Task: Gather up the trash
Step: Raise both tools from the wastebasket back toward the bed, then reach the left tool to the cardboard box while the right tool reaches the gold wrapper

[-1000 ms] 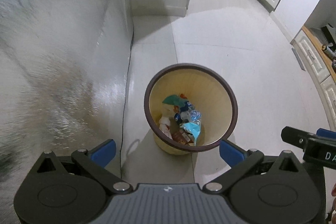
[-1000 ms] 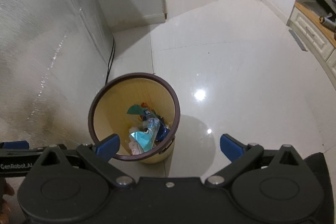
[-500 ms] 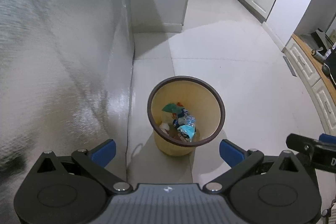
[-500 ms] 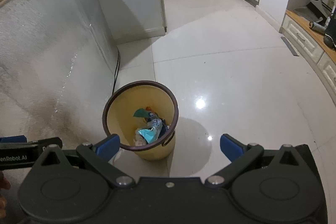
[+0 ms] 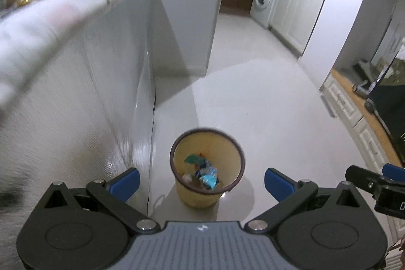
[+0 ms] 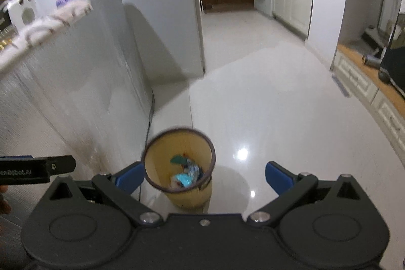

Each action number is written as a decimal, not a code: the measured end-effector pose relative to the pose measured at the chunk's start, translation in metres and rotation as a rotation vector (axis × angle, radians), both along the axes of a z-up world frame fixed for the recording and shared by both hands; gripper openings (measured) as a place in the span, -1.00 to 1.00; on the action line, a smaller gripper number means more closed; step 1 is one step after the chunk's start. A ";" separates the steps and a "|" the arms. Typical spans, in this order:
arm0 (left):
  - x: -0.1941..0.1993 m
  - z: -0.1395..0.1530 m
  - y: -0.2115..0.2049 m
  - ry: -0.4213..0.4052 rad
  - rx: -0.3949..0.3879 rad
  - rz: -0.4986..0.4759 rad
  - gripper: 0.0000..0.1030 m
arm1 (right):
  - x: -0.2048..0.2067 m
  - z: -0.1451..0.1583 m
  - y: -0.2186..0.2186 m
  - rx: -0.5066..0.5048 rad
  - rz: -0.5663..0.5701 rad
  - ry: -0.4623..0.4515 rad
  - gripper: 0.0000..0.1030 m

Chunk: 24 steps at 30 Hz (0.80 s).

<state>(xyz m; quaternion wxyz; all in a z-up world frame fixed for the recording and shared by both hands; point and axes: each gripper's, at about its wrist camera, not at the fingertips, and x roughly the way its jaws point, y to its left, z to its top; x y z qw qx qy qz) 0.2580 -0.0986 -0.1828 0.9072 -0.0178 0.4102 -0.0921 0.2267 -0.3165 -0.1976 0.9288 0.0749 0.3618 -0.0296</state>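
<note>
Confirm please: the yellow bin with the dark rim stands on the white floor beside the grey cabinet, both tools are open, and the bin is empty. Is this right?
One detail is wrong: the yellow bin is not empty. The left wrist view shows trash at its bottom, with teal and blue wrappers. The rest holds: it stands on the white floor beside the grey cabinet, and the left tool and right tool are both open.

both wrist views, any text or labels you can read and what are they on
"enRobot.AI": on the left gripper body at the right wrist view's edge, first letter cut off.
"D": on the right gripper body in the left wrist view, rest cut off.
Wrappers in the bin: print too blurred.
</note>
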 end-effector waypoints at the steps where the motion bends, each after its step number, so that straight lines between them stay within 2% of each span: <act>1: -0.006 0.009 0.000 -0.017 -0.005 -0.005 1.00 | -0.005 0.008 -0.001 -0.003 -0.002 -0.018 0.99; 8: -0.046 0.067 0.006 -0.136 -0.007 -0.022 1.00 | -0.043 0.069 0.005 -0.012 -0.019 -0.152 0.99; 14: -0.076 0.114 0.029 -0.241 -0.014 -0.015 1.00 | -0.066 0.111 0.016 -0.020 -0.005 -0.258 0.99; 19: -0.103 0.149 0.058 -0.356 -0.019 0.021 1.00 | -0.078 0.135 0.032 -0.010 0.022 -0.339 1.00; 24: -0.114 0.178 0.091 -0.425 -0.001 0.054 1.00 | -0.083 0.149 0.055 0.008 0.042 -0.393 1.00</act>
